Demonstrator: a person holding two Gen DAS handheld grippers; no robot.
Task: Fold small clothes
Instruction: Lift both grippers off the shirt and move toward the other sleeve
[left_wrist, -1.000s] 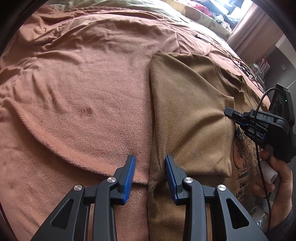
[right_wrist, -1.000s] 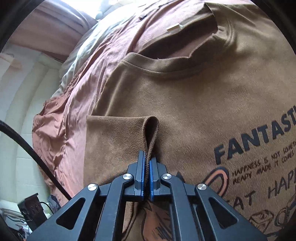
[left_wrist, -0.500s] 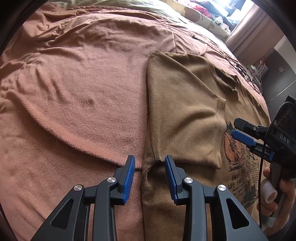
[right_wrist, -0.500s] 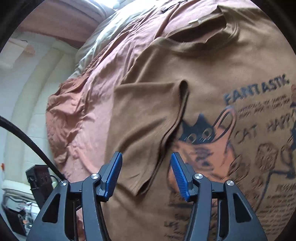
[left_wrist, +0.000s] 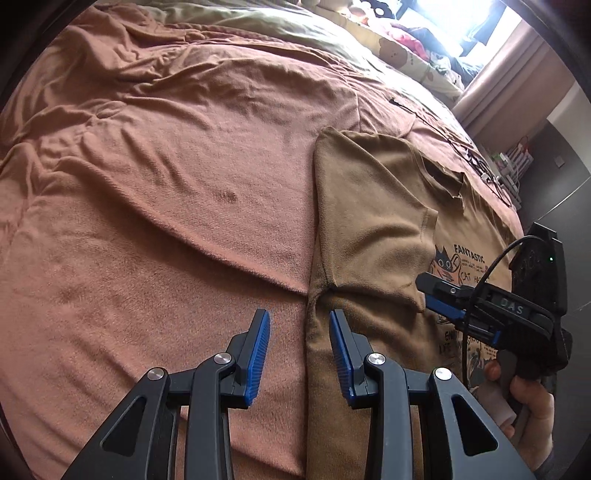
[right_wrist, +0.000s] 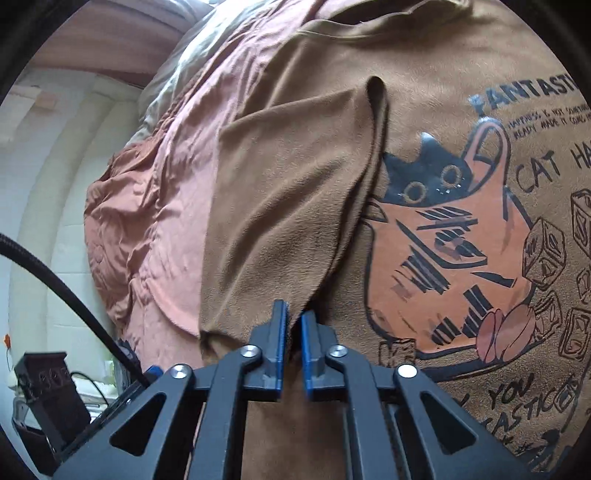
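Note:
A brown T-shirt (left_wrist: 369, 206) with a cat print lies flat on the pinkish blanket (left_wrist: 166, 184), its left sleeve (left_wrist: 376, 254) folded in over the chest. My left gripper (left_wrist: 298, 315) hangs open above the shirt's left edge, nothing pressed between its blue pads. My right gripper (left_wrist: 424, 291) sits at the sleeve's lower corner. In the right wrist view the right gripper (right_wrist: 292, 314) is shut on that corner of the sleeve (right_wrist: 288, 184), beside the cat print on the T-shirt (right_wrist: 436, 236).
Olive bedding and patterned pillows (left_wrist: 406, 48) lie at the bed's far end by a curtain (left_wrist: 509, 85). A thin cable (left_wrist: 480, 166) crosses the blanket beyond the collar. A hand (left_wrist: 528, 406) holds the right gripper's handle. A black box (right_wrist: 48, 387) stands past the bed's left edge.
The right gripper let go of the sleeve's upper fold, opened, drew back along the sleeve and shut on its lower corner. The left gripper pulled back and up, staying open.

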